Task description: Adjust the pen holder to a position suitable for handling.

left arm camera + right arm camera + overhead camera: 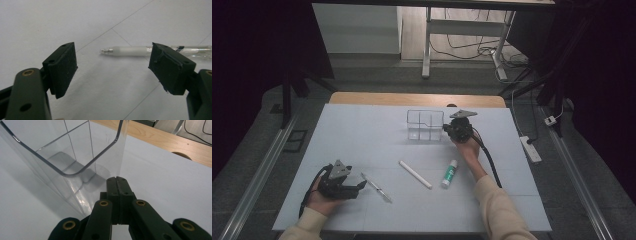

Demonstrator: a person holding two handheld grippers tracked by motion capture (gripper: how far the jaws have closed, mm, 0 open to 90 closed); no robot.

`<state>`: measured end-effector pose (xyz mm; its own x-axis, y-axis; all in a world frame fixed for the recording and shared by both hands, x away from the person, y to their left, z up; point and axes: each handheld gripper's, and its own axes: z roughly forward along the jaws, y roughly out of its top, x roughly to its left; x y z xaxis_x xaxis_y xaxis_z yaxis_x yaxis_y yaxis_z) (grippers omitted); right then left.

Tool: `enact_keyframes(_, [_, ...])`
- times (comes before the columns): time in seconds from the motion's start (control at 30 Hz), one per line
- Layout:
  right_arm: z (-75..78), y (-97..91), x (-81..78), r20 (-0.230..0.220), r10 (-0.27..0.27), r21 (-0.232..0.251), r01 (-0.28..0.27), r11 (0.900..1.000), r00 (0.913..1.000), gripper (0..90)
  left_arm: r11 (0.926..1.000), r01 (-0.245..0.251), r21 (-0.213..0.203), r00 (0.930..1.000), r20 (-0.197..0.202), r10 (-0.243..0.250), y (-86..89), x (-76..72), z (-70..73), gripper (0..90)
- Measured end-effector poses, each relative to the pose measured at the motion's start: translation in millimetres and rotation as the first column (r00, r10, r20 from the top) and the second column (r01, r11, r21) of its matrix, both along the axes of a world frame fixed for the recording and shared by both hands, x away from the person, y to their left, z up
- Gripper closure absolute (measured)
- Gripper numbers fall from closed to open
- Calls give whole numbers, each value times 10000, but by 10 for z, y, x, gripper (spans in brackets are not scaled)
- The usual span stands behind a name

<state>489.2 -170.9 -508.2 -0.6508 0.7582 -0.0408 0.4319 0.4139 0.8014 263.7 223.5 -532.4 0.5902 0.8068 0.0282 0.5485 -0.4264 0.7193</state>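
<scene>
Right tool (116, 180) clenched, jaws pinched on side wall of clear organizer (425, 125), far centre of table (362, 130) | left tool (112, 65) released, jaws wide, low over table near front-left | pen (155, 50) lying flat just beyond left jaws, untouched

The clear plastic organizer (425, 125) stands upright at the far middle of the table, open at the top, thin walls dividing it into compartments. It sits right at the tips of the right gripper (451, 128), whose jaws are pressed together against its near corner; whether they pinch the wall can't be told. Over on the other side, the pen (140, 50) lies flat, clear barrel, frosted grip, metal tip bare, just ahead of the left gripper (112, 67) and its wide-spread jaws, crossing toward the right-hand jaw.
</scene>
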Motion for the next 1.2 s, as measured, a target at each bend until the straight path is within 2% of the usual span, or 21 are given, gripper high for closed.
enact_keyframes(0.2, [-1,2,-5,-12,42,7,-42,10000,10000,887,10000,-16,-24,10000,-1,16,14,3,-3,224])
enact_keyframes(0.3, [38,-12,-33,124,83,-67,-83,9999,9999,888,9999,-48,-96,10000,-25,47,27,11,-2,224])
enact_keyframes(0.57, [100,-113,-125,133,44,-68,-43,10000,9999,889,9999,55,-96,10000,-26,-56,30,17,-9,224])
enact_keyframes(0.73, [179,-258,-286,181,71,-114,-69,9999,9998,889,9998,99,-163,9999,-28,-100,43,26,-10,225])
enact_keyframes(0.9, [198,-364,-418,231,104,-191,-100,9998,9997,889,9997,118,-195,9999,-7,-118,53,28,-6,226])
enact_keyframes(0.93, [206,-415,-483,219,113,-80,-111,9999,9997,889,9997,126,-209,9999,12,-125,57,27,-3,226])
enact_keyframes(1.03, [205,-452,-546,205,168,-21,-167,9999,9996,888,9997,97,-240,10000,17,-97,65,25,1,226])
enact_keyframes(1.07, [198,-483,-613,286,252,-139,-248,9996,9993,887,9997,106,-242,9999,17,-105,66,25,1,226])
enact_keyframes(1.1, [198,-503,-644,247,296,-230,-291,9993,9993,882,9997,116,-229,9999,17,-116,66,26,1,226])
enact_keyframes(1.2, [202,-544,-705,190,346,-104,-344,9994,9992,836,9997,148,-211,9999,16,-147,65,29,-2,226])
